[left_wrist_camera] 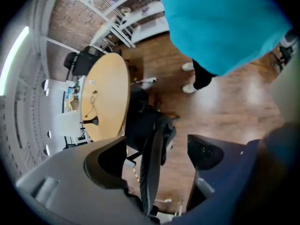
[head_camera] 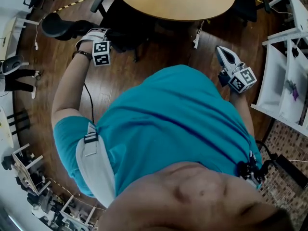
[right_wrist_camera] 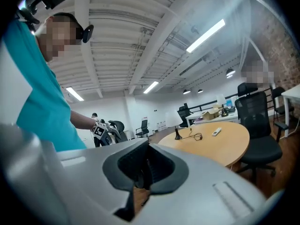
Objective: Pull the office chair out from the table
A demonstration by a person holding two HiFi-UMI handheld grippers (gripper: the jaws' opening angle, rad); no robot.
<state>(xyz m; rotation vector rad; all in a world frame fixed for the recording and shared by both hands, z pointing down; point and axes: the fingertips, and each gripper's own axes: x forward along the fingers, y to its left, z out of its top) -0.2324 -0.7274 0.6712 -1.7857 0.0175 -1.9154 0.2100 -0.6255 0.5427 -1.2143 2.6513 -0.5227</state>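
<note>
The room was an open office with a dark wooden plank floor [head_camera: 159, 57] and white shelving [head_camera: 281, 81] along my right. The largest thing ahead of me was the oval light-wood table [head_camera: 178, 1]. At its left edge in the head view stood the black high-backed office chair [head_camera: 72, 28], its seat tucked partly under the tabletop and its backrest outermost, toward the open floor.

I judged the pull not yet begun: nothing gripped the chair, and the whole draw away from the table was left to do. The chair faced the table. In the left gripper view its backrest showed edge-on, with the long axis running up the picture.

My left gripper [left_wrist_camera: 159, 156] hung above that backrest with its 2 jaws spread wide. The edge lay between them, but as far as I could tell neither pad pressed on it. My right gripper [right_wrist_camera: 145, 175] was held level off to the side, jaws closed together on nothing.
</note>
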